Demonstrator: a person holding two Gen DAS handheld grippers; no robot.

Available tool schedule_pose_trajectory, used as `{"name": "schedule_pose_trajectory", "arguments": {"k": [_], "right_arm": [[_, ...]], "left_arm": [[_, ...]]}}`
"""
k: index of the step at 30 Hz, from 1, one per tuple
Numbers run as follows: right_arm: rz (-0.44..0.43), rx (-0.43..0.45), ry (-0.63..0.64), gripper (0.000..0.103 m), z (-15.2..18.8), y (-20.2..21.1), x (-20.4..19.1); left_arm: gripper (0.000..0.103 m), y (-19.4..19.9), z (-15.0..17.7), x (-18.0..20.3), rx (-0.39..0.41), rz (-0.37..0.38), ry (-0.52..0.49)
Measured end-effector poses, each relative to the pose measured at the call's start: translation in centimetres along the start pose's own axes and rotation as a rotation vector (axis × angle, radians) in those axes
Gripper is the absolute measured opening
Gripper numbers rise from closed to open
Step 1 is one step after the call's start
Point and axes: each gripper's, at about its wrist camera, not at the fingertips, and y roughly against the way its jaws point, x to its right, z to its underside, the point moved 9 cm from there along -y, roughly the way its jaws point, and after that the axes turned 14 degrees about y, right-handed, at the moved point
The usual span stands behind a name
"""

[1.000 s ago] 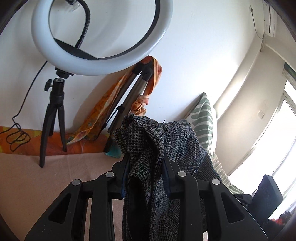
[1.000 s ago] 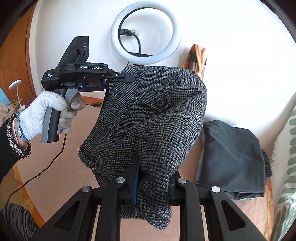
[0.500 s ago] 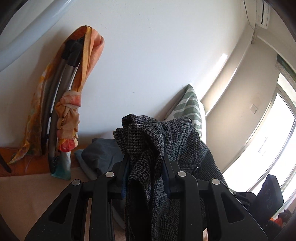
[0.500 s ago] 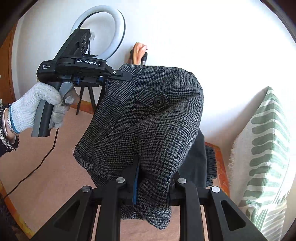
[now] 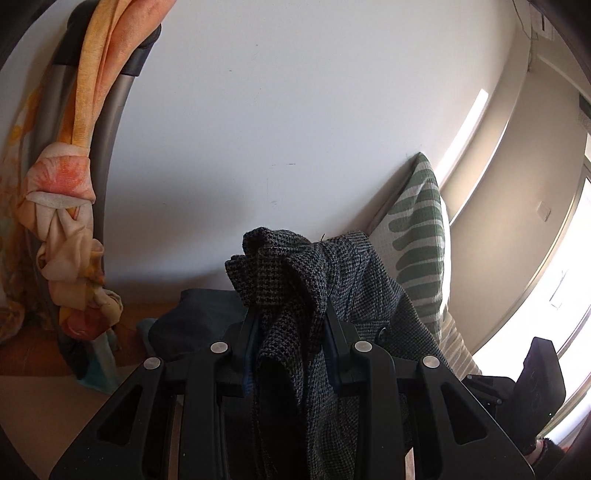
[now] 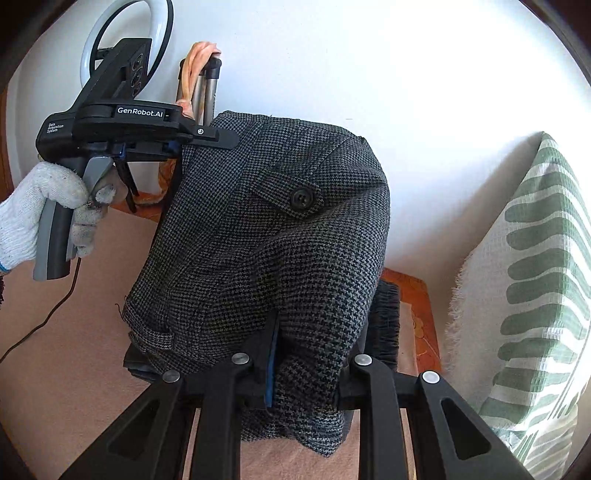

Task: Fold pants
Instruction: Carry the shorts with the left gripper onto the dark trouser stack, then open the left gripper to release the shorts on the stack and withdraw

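The pants (image 6: 266, 236) are dark grey houndstooth wool, folded into a thick bundle with a buttoned pocket flap facing me. Both grippers hold the bundle in the air. My left gripper (image 5: 290, 325) is shut on one bunched edge of the pants (image 5: 291, 280); it also shows in the right wrist view (image 6: 173, 147), held by a white-gloved hand at the upper left. My right gripper (image 6: 306, 354) is shut on the near lower edge. The bundle hangs over a folded dark garment (image 6: 384, 325) lying below it.
A green-and-white striped pillow (image 6: 532, 295) leans on the wall at right. An orange cloth (image 5: 70, 236) is knotted on a grey folded stand at left. A ring light (image 6: 110, 33) stands behind the left gripper. A pinkish-beige surface (image 6: 62, 362) lies below, with a cable.
Both grippers have carried the bundle to the right, away from the ring light, toward the pillow. It now hangs over the folded dark garment. The grips are unchanged.
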Motion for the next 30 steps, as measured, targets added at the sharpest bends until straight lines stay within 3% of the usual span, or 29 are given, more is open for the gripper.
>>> {"name": "schedule_pose_trajectory", "arguments": {"k": [8,14,16,22,30], "right_arm": [[-0.089,-0.051,-0.102,0.024,2.7,-3.8,1.5],[-0.079,-0.114,-0.191,0.047,4.8,-4.5,2.6],[-0.055,-0.125,-0.194,0.059,5.2,-4.2,2.8],[-0.012,-0.137,-0.229,0.08,5.6,-2.8,3.1],[0.061,-0.115,-0.229,0.089,4.7,0.7,2.6]], "left_arm": [[0.028,-3.5,2.0,-1.8,-0.031,-0.129,-0.029],[0.034,-5.0,2.1,-2.9,-0.06,-0.255,-0.059],[0.04,-4.5,1.8,-3.4,-0.042,-0.307,-0.072],[0.063,-3.0,1.5,-3.1,-0.05,-0.326,-0.11],[0.07,-0.1,2.0,-1.4,-0.056,-0.347,-0.157]]}}
